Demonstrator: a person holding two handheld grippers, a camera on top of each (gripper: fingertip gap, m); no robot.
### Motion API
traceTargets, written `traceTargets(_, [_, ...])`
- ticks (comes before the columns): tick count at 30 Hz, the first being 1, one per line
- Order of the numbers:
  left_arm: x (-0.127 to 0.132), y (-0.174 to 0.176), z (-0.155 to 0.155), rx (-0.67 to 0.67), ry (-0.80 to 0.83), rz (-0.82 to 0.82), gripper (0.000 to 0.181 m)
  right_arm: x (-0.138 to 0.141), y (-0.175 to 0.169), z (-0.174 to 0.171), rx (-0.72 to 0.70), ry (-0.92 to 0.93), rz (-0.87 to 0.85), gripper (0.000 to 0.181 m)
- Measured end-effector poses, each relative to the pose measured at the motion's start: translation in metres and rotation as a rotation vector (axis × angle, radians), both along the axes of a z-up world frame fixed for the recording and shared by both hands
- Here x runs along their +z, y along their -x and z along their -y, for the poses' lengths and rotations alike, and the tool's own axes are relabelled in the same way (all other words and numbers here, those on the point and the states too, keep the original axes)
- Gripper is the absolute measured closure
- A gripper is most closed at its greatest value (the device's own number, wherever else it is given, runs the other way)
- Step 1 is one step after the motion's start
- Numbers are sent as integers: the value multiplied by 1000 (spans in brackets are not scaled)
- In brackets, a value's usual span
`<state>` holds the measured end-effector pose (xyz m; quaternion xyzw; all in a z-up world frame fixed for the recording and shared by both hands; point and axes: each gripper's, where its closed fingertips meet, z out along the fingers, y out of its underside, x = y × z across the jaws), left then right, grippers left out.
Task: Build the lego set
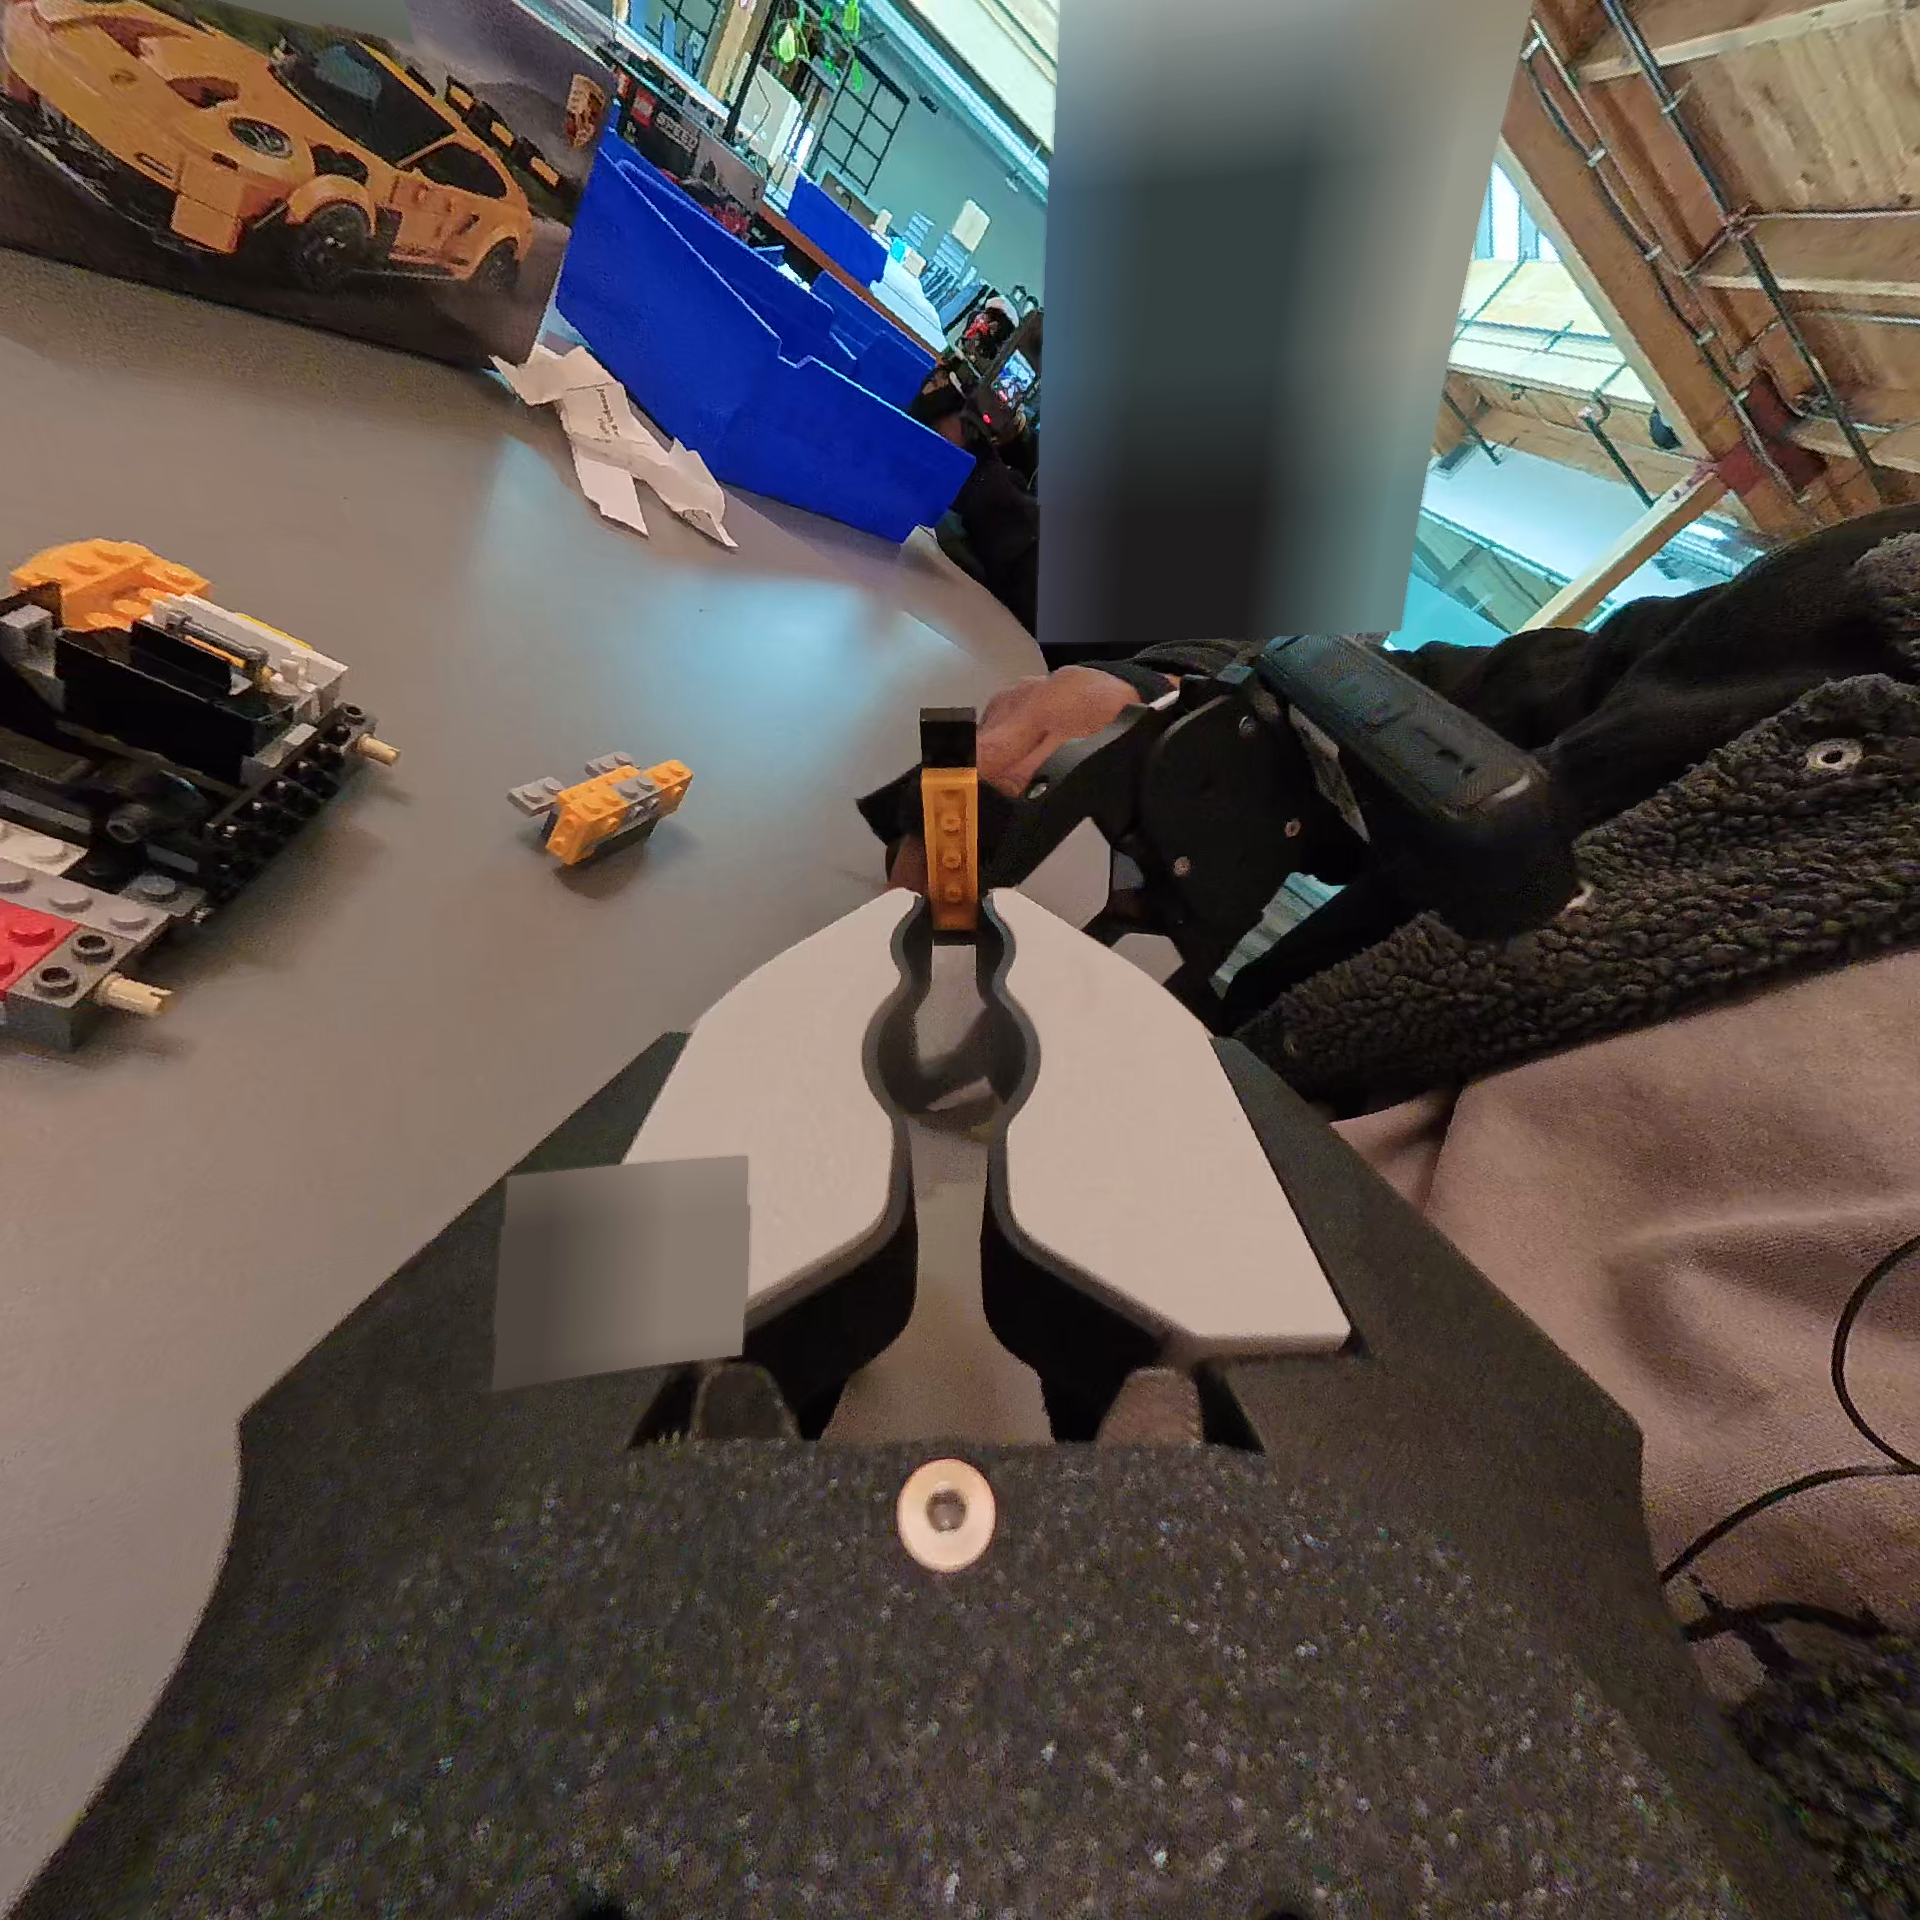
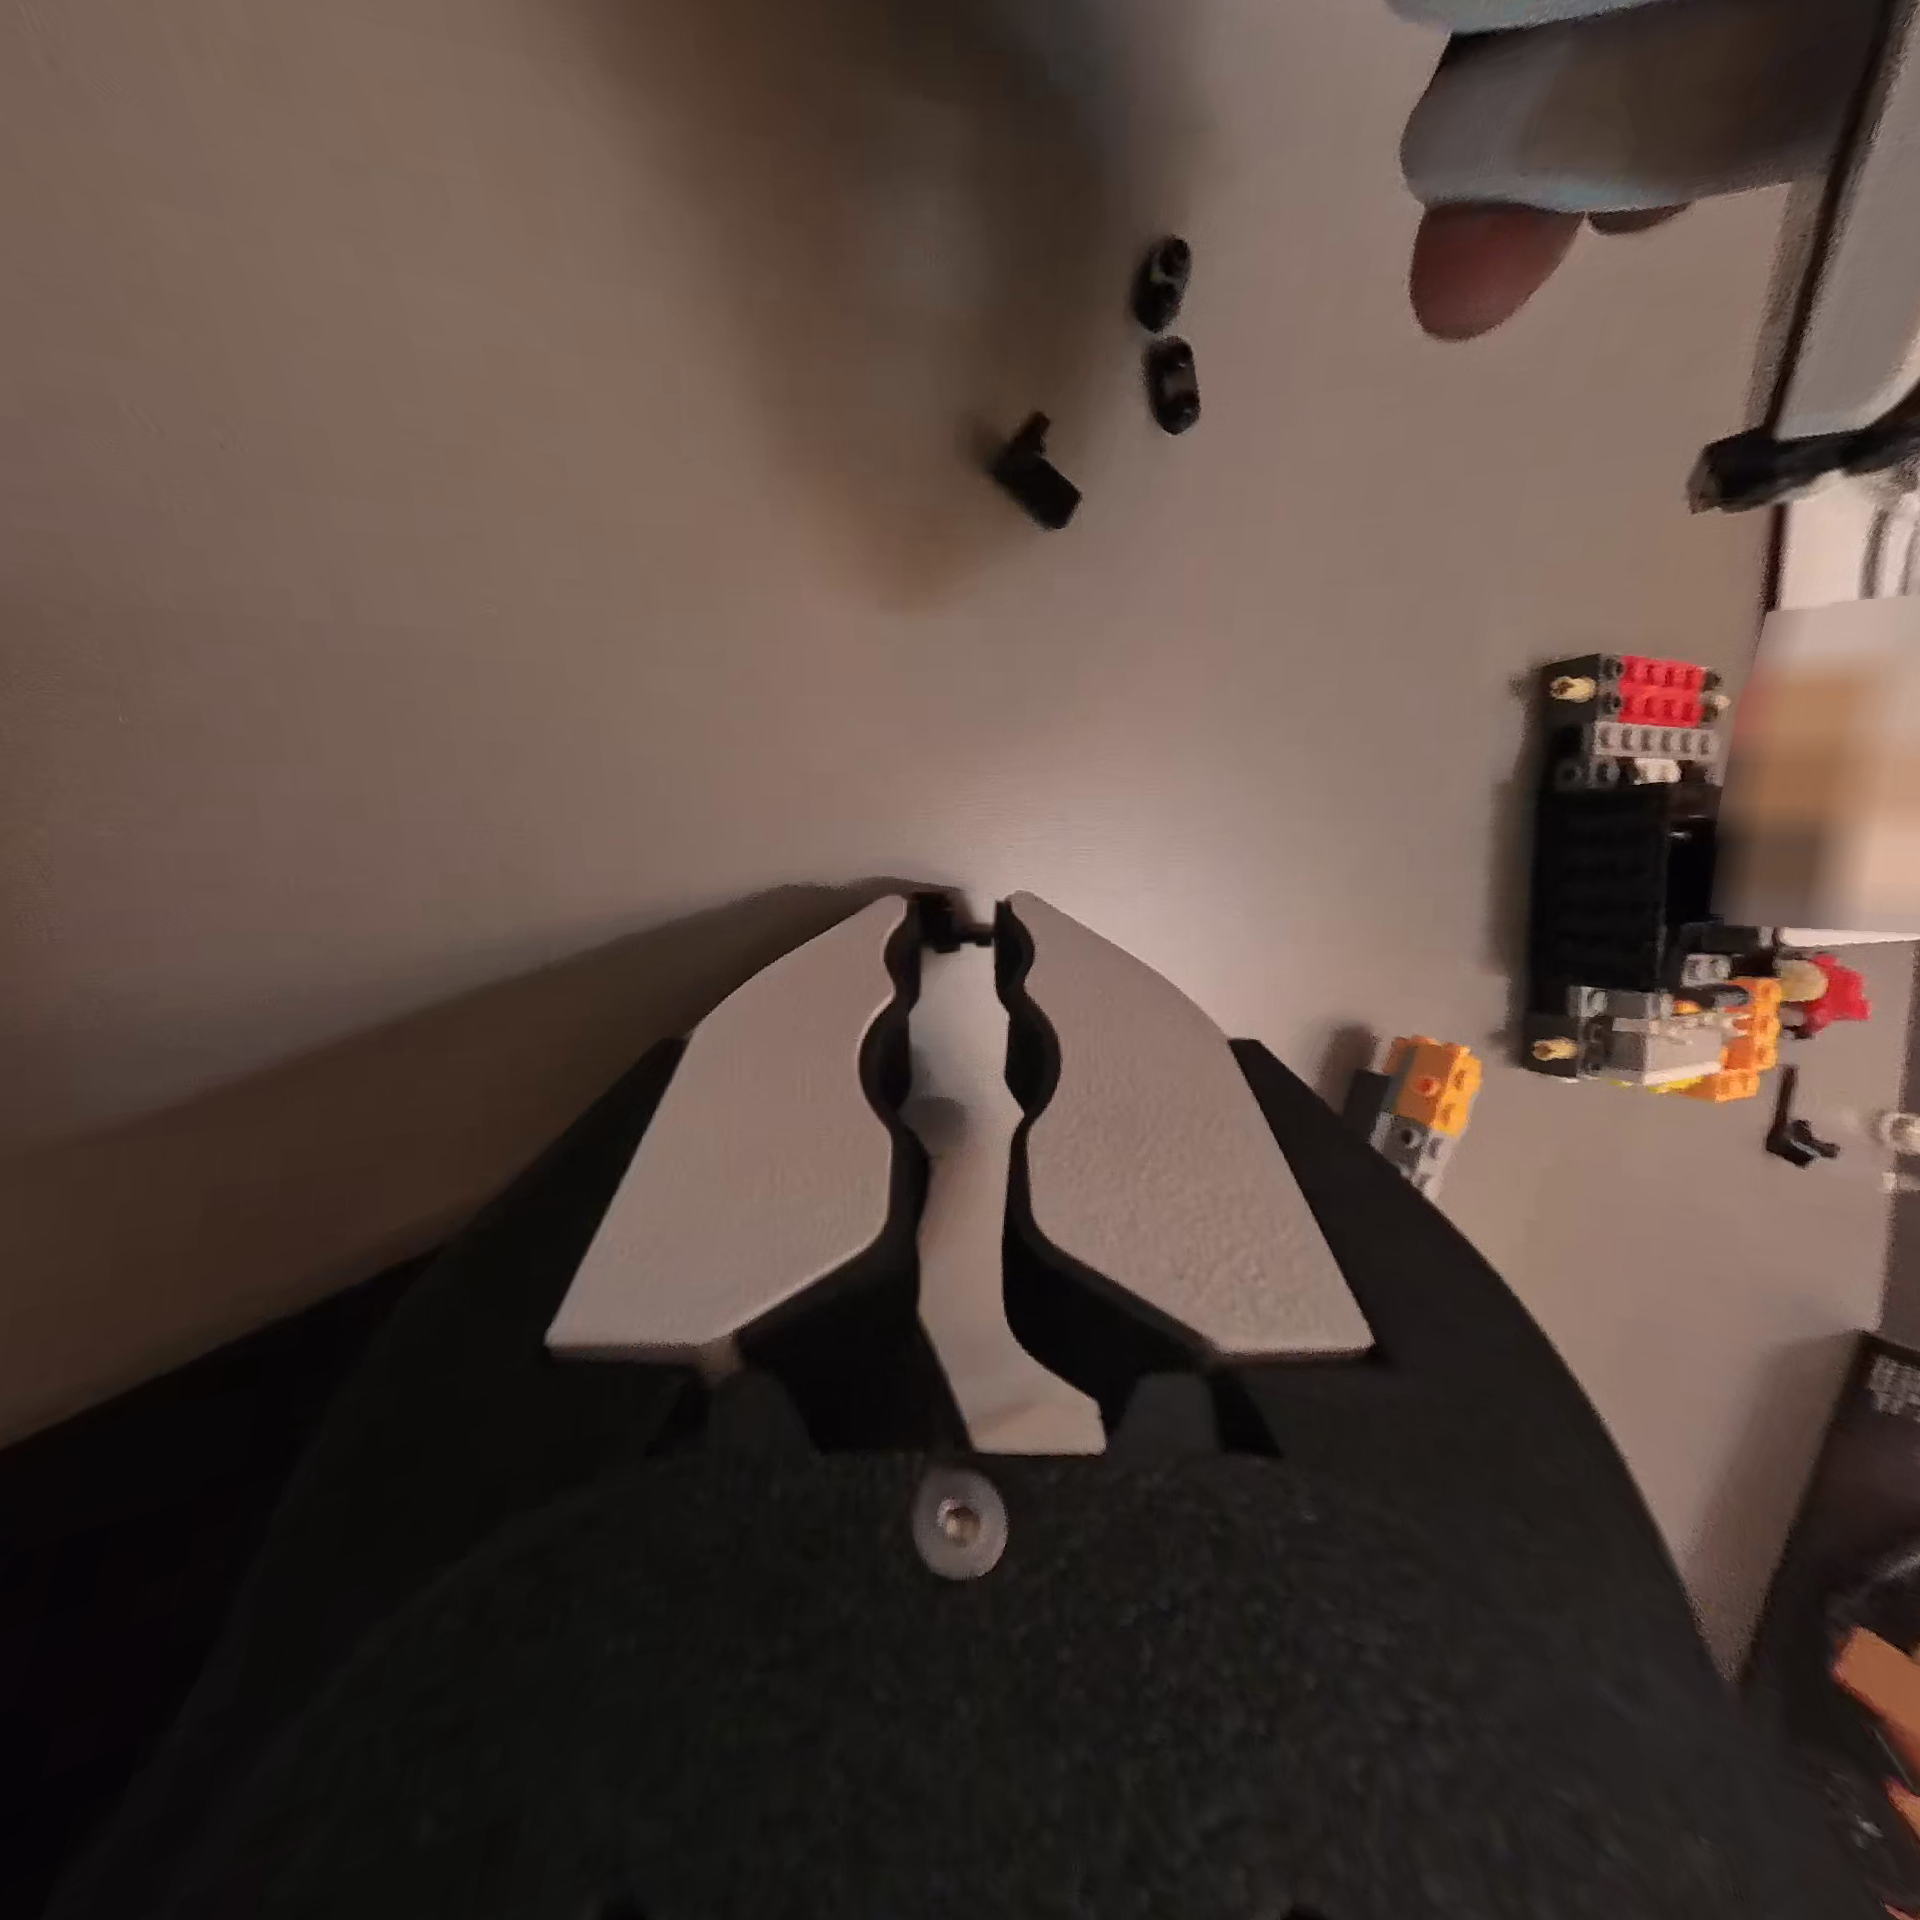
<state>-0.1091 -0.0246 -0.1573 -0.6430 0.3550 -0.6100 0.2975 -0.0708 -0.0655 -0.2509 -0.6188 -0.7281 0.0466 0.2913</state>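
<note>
My grey desk [image 1: 436, 1039] and its load

On it I see a half-built car [image 1: 135, 790], small orange sub-assembly [image 1: 603, 816], blue bins [image 1: 748, 343], crumpled paper [image 1: 623, 447].

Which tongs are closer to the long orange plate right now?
Left. The left tongs are shut on the long orange plate, held upright at their tips. The right tongs pinch a small black piece elsewhere, over the table.

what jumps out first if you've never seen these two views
In the left wrist view, the left gripper pinches an upright orange plate with a black piece on top. The half-built car lies at the table's left edge. In the right wrist view, the right gripper clamps a tiny black part.
</note>
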Motion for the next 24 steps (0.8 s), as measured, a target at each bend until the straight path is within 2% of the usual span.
traceTargets(4, [0,-1,1,-7,1,-2,173,12,-3,11,-54,209,-87,158])
traceTargets(7, [-1,-1,2,-14,4,-3,174,18,-6,6,-82,354,-139,159])
traceTargets(11, [-2,-3,4,-23,7,-8,174,10,-10,-7,-67,545,-130,166])
traceTargets(15, [-3,-3,3,-22,12,-11,174,6,-3,0,1,702,-63,167])
traceTargets(20, [-3,-2,3,-30,21,-6,174,-2,-6,11,52,660,41,164])
traceTargets(24, [-3,-2,4,-36,21,-5,174,-5,-6,14,67,501,72,166])
